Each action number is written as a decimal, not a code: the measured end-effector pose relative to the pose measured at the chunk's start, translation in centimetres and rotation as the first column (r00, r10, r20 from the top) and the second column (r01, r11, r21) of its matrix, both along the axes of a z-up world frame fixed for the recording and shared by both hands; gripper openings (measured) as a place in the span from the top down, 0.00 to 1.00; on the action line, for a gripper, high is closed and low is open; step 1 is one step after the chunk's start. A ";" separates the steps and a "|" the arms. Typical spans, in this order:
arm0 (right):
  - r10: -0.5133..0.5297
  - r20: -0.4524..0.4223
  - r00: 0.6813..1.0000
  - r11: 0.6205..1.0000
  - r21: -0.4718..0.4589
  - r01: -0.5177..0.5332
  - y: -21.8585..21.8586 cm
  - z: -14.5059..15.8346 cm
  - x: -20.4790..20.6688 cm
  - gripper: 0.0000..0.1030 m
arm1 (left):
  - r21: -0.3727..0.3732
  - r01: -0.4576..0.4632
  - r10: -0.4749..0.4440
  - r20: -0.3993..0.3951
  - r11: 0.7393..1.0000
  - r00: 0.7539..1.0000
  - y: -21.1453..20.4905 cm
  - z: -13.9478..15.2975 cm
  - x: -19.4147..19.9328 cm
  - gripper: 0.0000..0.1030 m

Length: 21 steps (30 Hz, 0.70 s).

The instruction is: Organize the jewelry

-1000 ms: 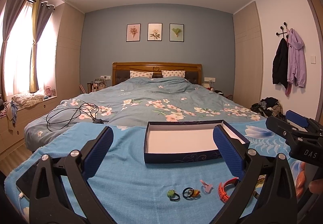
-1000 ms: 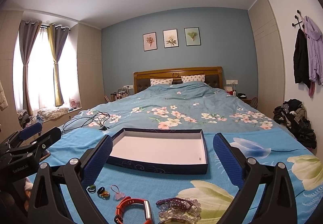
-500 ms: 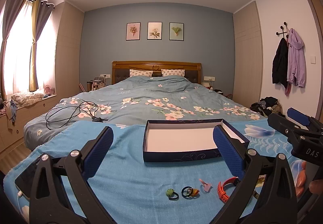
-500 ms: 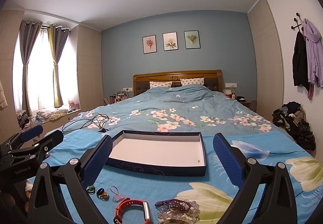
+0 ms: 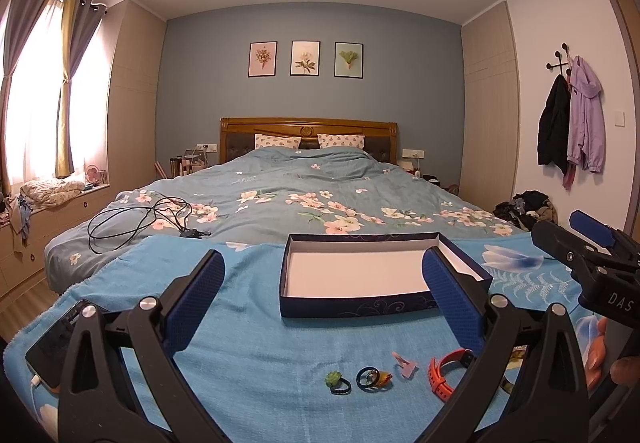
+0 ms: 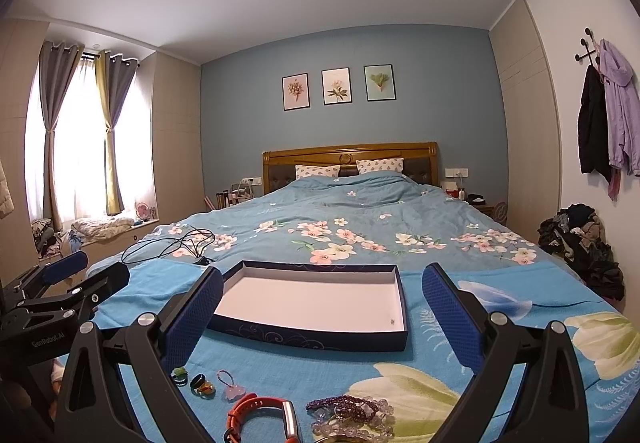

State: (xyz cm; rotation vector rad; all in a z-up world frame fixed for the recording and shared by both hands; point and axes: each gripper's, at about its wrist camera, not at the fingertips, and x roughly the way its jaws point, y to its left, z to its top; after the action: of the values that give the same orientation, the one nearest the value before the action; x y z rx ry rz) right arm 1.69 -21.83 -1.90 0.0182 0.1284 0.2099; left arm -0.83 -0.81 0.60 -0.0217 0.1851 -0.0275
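Nearest to us, both grippers hang above the blue blanket, and we take the shallow navy cardboard tray with the white floor as our landmark. Our left gripper has its jaws spread wide with nothing between them, and our right gripper is just as wide and bare. On our side of the tray the jewelry lies in a loose row on the blanket, apart from its front wall: a small green ring, a dark ring with an orange-yellow stone, a pale pink charm on a loop, an orange-red wristband, and a heap of purple and clear bead bracelets. Left of the tray, a dark smartphone rests at the blanket's edge. Beyond the tray a tangle of black cable lies on the flowered blue quilt, towards the wooden headboard.
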 end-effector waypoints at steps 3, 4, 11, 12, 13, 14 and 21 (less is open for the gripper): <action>0.000 -0.001 1.000 1.000 -0.001 0.000 0.0 0.0 0.1 0.07 | -0.001 0.000 0.000 0.001 1.000 1.000 0.0 0.0 0.0 0.06; 0.002 -0.002 1.000 1.000 0.000 -0.002 -0.1 0.0 0.1 0.07 | -0.001 0.001 -0.001 0.001 1.000 1.000 0.0 0.0 0.0 0.06; 0.006 0.001 1.000 1.000 0.003 -0.006 -0.3 0.0 0.1 0.07 | 0.001 0.002 -0.002 0.001 1.000 1.000 -0.1 -0.1 0.0 0.06; 0.006 -0.001 1.000 1.000 0.003 -0.006 -0.3 0.0 0.2 0.07 | 0.001 0.002 -0.002 0.000 1.000 1.000 -0.1 -0.1 0.1 0.06; 0.006 0.000 1.000 1.000 0.004 -0.006 -0.4 -0.1 0.1 0.07 | 0.001 0.003 -0.003 0.001 1.000 1.000 -0.1 -0.1 0.1 0.06; 0.006 0.000 1.000 1.000 0.006 -0.006 -0.4 -0.1 0.2 0.07 | 0.000 0.003 -0.003 0.001 1.000 1.000 -0.1 -0.2 0.1 0.06; 0.007 0.001 1.000 1.000 0.008 -0.007 -0.5 -0.1 0.2 0.07 | 0.001 0.006 -0.006 0.000 1.000 1.000 -0.2 -0.3 0.2 0.06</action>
State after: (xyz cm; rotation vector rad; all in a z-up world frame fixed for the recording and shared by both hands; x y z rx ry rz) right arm 1.86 -22.32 -2.01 0.0258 0.1269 0.2175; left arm -0.66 -1.02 0.32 -0.0205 0.1847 -0.0329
